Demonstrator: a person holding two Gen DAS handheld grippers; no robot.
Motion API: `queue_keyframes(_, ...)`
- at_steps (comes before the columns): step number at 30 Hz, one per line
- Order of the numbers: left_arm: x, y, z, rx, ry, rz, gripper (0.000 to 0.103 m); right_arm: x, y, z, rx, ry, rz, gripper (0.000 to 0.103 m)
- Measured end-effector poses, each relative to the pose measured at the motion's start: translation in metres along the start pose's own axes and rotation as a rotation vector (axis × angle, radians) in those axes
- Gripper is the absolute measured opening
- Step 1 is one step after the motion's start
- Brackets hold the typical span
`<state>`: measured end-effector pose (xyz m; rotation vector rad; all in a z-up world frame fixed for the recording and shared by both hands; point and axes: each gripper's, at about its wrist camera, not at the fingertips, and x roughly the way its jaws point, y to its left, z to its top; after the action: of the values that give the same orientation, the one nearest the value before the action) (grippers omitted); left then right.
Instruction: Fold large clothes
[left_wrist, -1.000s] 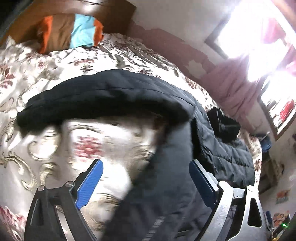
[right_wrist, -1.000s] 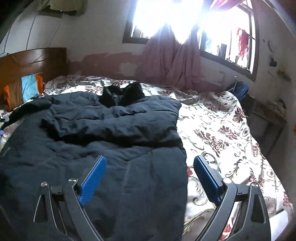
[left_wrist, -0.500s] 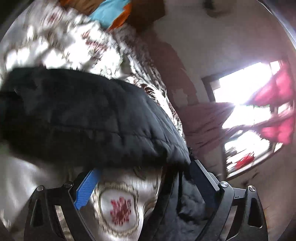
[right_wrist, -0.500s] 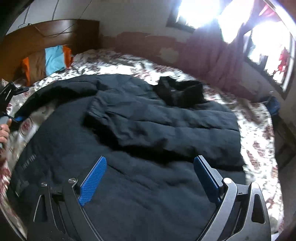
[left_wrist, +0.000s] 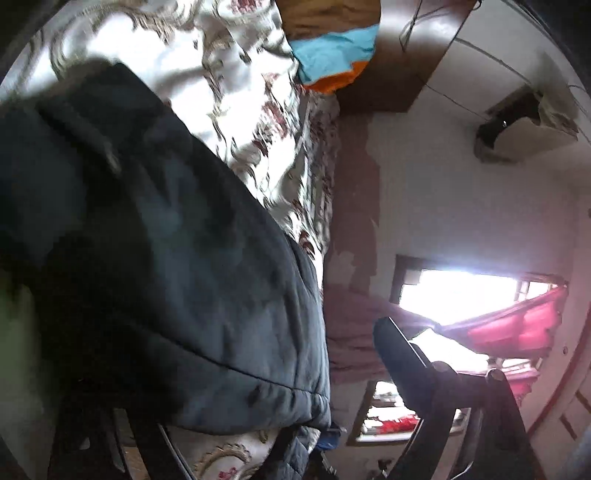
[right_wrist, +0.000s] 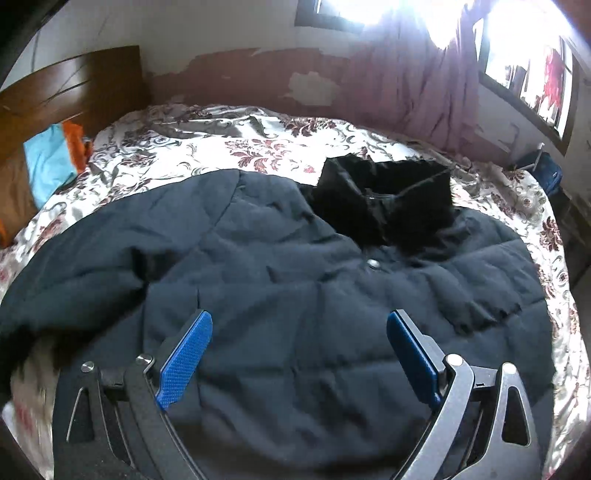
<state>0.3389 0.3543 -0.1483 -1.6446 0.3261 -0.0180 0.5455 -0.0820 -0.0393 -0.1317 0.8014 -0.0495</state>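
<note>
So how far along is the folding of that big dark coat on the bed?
Early on. The navy padded coat lies spread on the floral bedspread, collar away from the camera, with one side already folded across the front. The right gripper hovers open over it, holding nothing. The left gripper's jaws are closing around a thick edge. Folding the body down remains.

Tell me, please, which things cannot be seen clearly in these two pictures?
- Left wrist view: the coat covers one finger of the left hand-held gripper, whose jaws are closing.
- Right wrist view: coat's near hem is cut off by the bottom edge.
- Window: overexposed.
</note>
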Motion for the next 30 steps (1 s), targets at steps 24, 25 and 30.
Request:
queue_keyframes(24, -0.043, -0.091, -0.017, 0.511, -0.187, -0.034, 0.008, -0.053, 0.000, -0.024, -0.229, -0.095, 0.119, 0.093)
queue_keyframes(25, -0.046, -0.103, -0.028, 0.575, -0.187, -0.049, 0.008, -0.057, -0.008, -0.027, -0.226, -0.102, 0.125, 0.093)
queue_keyframes(30, -0.059, -0.138, -0.091, 0.831, -0.153, -0.095, 0.008, -0.078, -0.064, -0.055, -0.154, -0.101, 0.151, 0.093)
